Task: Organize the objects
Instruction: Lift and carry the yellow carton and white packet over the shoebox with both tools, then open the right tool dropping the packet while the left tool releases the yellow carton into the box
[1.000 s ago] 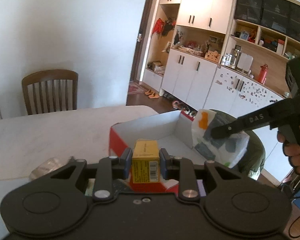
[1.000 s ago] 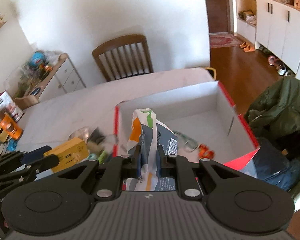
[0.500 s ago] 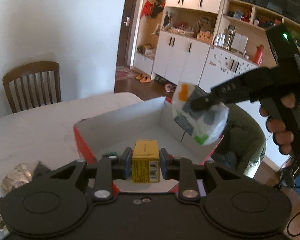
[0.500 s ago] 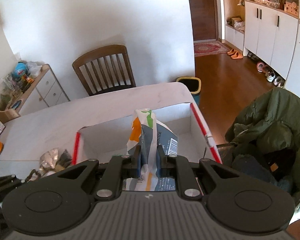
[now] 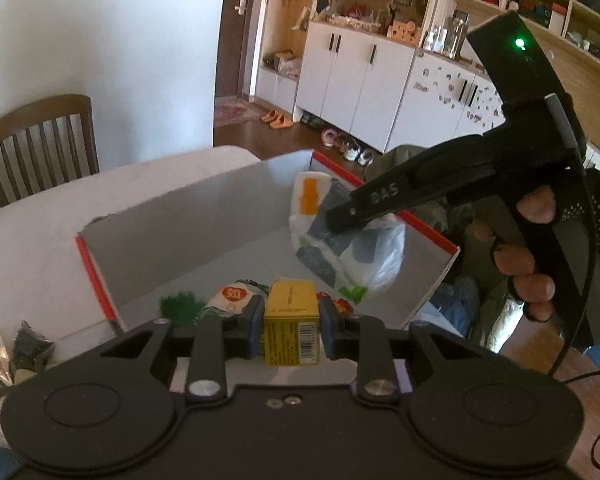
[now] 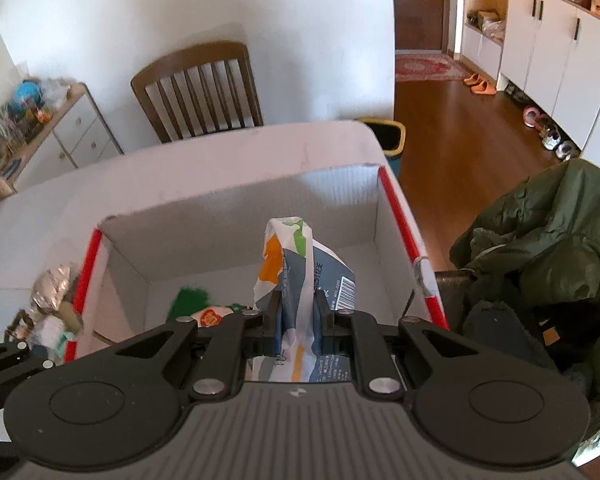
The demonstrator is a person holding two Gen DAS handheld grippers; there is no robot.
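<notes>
The box point(image 6: 396, 216) now sits under both grippers; the left gripper point(image 5: 291, 322) stays clamped on the yellow carton point(image 5: 291, 320), the right gripper point(image 6: 296, 320) on the printed bag point(image 6: 296, 264); both loads have come over its near edge, ready to drop.

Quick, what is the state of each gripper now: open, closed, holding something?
Left gripper: closed on the yellow box.
Right gripper: closed on the printed plastic packet, above the red-edged box.

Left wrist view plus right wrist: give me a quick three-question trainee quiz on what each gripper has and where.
1. True or false: the left gripper is open.
2. What does the right gripper grip? A) white printed plastic packet B) green tuft C) foil wrapper
3. Fill in: both grippers hover over the white cardboard box with red edges, and the left one holds a small ____ carton.

Key: 1 false; 2 A; 3 yellow.
</notes>
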